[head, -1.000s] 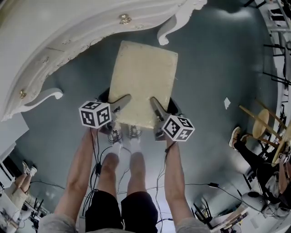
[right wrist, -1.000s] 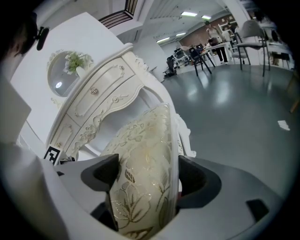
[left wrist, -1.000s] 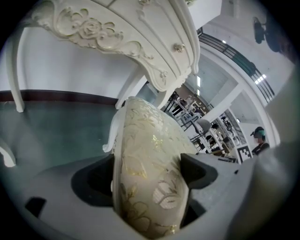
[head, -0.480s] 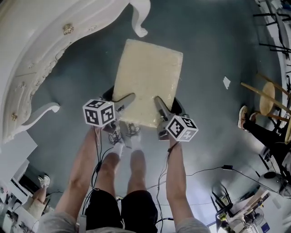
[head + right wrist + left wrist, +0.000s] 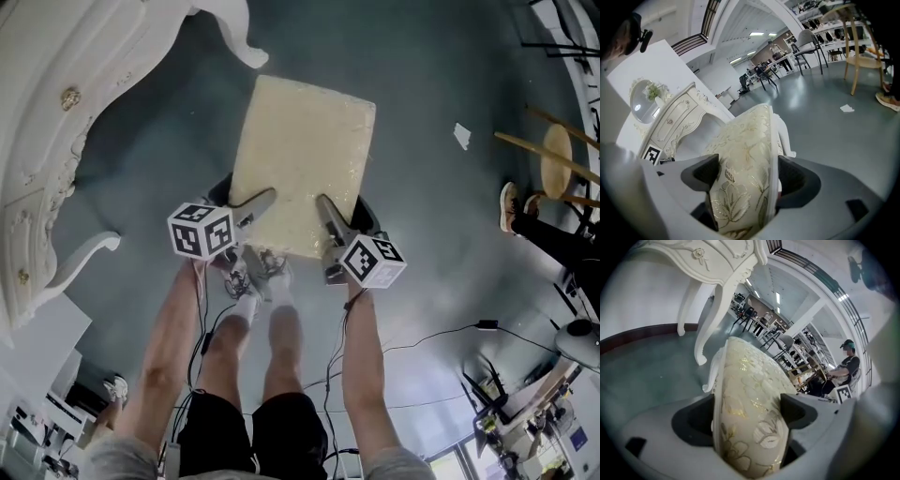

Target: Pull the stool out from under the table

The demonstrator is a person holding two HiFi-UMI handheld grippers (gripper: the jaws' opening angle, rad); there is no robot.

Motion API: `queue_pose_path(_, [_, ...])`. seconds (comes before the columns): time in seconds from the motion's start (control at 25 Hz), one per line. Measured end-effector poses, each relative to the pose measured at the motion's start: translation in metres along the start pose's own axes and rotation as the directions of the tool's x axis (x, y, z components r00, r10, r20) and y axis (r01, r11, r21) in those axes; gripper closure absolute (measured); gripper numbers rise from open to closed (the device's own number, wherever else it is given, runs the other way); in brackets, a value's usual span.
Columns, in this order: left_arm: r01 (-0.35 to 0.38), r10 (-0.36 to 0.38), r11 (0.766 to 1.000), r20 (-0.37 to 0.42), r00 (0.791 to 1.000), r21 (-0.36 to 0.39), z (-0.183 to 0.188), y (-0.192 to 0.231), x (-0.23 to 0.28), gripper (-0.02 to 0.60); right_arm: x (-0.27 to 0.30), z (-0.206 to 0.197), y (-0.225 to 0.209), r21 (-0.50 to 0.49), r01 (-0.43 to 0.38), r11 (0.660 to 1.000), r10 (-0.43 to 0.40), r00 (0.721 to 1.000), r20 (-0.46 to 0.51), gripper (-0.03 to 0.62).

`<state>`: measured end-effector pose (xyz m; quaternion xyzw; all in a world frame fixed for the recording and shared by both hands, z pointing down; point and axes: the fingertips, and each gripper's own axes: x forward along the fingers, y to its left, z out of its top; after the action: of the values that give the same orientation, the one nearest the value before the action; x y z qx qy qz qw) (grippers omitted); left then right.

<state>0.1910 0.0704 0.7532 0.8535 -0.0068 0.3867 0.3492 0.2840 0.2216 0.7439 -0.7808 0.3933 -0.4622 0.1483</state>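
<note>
My left gripper (image 5: 262,199) and right gripper (image 5: 324,208) clamp the near edge of the stool (image 5: 302,150). It sits clear of the table (image 5: 56,122) at left; I judge only letting go remains.

Our left hand-held gripper (image 5: 255,202) and right hand-held gripper (image 5: 325,214) at mid-frame, both clamped on the stool's (image 5: 302,150) near edge, our forearms (image 5: 169,342) stretched up from the lower frame.

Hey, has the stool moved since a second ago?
Yes. The stool has come away from the white table, toward the person: its far corner sat between the table's front legs and now lies clear of them.
</note>
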Motion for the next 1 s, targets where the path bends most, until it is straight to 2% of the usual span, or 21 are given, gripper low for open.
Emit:
queue_pose_path(0.28, [0.004, -0.003, 0.999, -0.015, 1.0, 0.043, -0.011, -0.007, 0.013, 0.143, -0.007, -0.011, -0.018, 0.032, -0.009, 0.999, 0.008, 0.999, 0.034, 0.197])
queue_pose_path(1.0, [0.024, -0.022, 0.999, -0.046, 0.999, 0.028, -0.065, 0.004, 0.005, 0.143, -0.017, -0.065, -0.023, 0.041, -0.053, 0.998, 0.054, 0.998, -0.019, 0.197])
